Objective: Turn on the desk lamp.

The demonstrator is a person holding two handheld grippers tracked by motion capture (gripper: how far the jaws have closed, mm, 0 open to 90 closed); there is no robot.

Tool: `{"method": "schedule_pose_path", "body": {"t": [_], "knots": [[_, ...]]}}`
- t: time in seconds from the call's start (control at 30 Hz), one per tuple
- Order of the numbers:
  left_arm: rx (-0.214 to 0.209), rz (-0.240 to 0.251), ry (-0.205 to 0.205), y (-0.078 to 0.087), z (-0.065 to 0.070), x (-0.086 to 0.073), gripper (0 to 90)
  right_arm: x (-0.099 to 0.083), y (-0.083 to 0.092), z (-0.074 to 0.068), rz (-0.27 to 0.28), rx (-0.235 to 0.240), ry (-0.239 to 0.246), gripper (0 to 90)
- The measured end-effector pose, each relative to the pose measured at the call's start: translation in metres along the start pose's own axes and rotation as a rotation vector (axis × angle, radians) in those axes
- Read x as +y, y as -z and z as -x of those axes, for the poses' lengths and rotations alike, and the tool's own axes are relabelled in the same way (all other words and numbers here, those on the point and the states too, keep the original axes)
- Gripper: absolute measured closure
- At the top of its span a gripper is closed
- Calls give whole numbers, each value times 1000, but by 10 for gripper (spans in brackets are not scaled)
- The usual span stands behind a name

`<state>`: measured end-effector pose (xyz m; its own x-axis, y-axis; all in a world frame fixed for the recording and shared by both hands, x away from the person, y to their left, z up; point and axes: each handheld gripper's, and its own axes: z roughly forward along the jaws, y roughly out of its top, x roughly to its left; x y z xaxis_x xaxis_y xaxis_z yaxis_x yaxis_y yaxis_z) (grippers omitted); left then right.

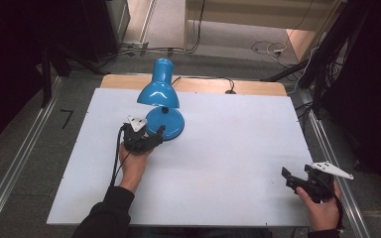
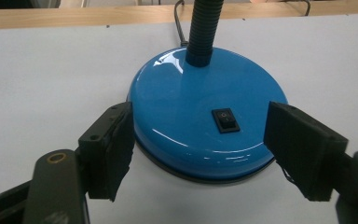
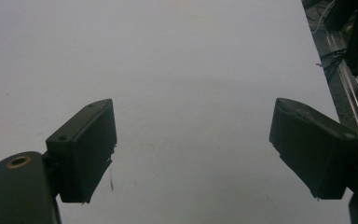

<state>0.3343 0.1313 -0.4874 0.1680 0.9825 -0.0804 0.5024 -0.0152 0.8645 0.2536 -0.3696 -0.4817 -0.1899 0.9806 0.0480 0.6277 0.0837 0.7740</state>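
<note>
A blue desk lamp stands on the white table (image 1: pixel 228 148), left of centre. Its shade (image 1: pixel 158 91) leans over its round base (image 1: pixel 172 124). In the left gripper view the base (image 2: pixel 191 102) shows a black rocker switch (image 2: pixel 225 120) and a ribbed black neck (image 2: pixel 204 28). My left gripper (image 1: pixel 156 134) sits at the near left side of the base. Its jaws stand wide on either side of the base's near edge (image 2: pixel 200 154), the pads close to the rim with no clear press. My right gripper (image 1: pixel 290 178) rests open near the table's front right corner, over bare table (image 3: pixel 193 149).
The lamp's black cord (image 1: pixel 203 79) runs back over the wooden rear edge (image 1: pixel 258 88) of the table. Metal rails (image 1: pixel 327 144) line both sides of the table. Cables lie on the floor (image 1: pixel 268 48) beyond it.
</note>
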Motion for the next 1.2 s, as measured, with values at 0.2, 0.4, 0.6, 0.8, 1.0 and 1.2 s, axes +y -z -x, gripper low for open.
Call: {"method": "schedule_pose_path", "body": {"t": [0.2,0.4,0.6,0.8,1.0,1.2], "knots": [[-3,-5,-27,-10,4,1,363,0,-1,0,1,3,5,135],[-36,14,-31,-16,7,6,597,0,-1,0,-3,8,5,136],[-59,-21,-36,-27,12,8,832,0,0,-1,-3,11,8,137],[-52,-49,-44,-33,14,5,900,0,-1,0,-10,17,5,137],[-49,-49,-39,-34,12,5,900,0,-2,0,-11,19,8,137],[-53,-46,-31,-35,12,4,900,0,-2,0,-14,17,10,137]]}}
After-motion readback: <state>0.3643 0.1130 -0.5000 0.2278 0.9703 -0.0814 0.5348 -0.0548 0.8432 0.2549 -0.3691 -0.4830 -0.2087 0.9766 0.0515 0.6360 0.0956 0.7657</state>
